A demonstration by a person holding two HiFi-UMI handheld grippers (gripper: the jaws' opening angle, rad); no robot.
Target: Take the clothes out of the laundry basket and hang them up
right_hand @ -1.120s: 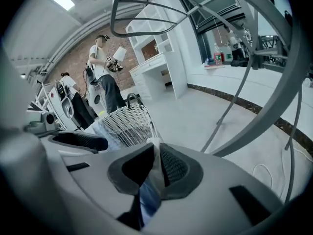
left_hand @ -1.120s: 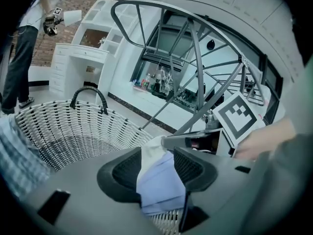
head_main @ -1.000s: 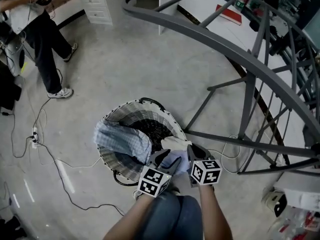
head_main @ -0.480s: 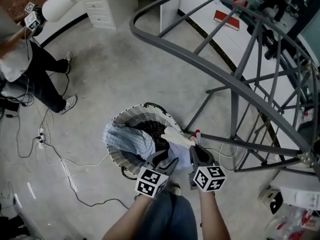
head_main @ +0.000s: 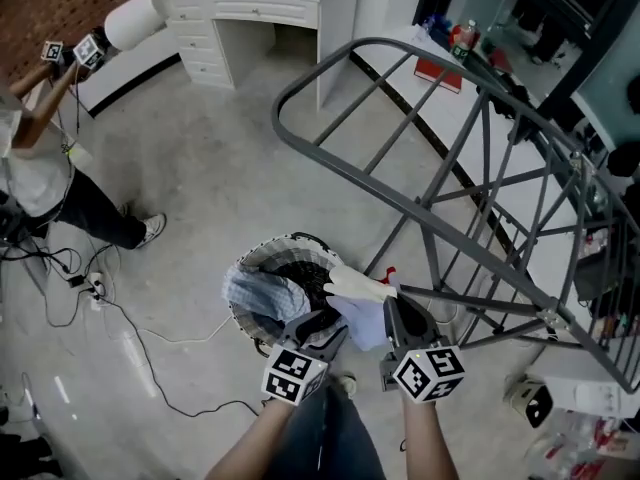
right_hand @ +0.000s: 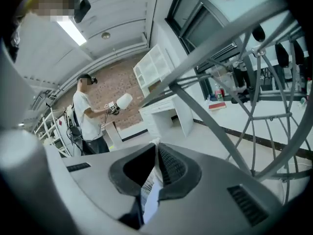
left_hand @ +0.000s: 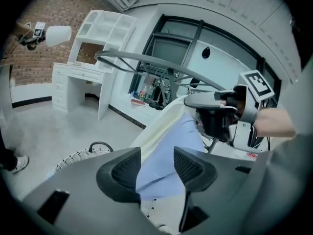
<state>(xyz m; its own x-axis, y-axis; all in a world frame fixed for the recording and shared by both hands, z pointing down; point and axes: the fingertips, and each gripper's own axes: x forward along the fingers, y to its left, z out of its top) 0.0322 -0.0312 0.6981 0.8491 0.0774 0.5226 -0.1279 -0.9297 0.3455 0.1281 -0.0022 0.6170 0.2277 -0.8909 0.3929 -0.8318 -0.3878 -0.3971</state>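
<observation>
A white wicker laundry basket stands on the floor below me with a blue checked cloth inside it. My right gripper is shut on a cream and light-blue garment, lifted above the basket's right rim. In the right gripper view the fabric is pinched between the pads of the right gripper. My left gripper is just left of it. In the left gripper view the left gripper has its jaws apart, and the garment hangs between them from the right gripper.
A tall grey metal drying rack curves over the right side, close beside the basket. Another person stands at far left holding grippers. A white dresser is at the back. Cables trail over the concrete floor.
Both grippers have risen together, carrying the cream and blue garment up from the basket. The basket now looks smaller and farther below, and more of the rack and room shows.
</observation>
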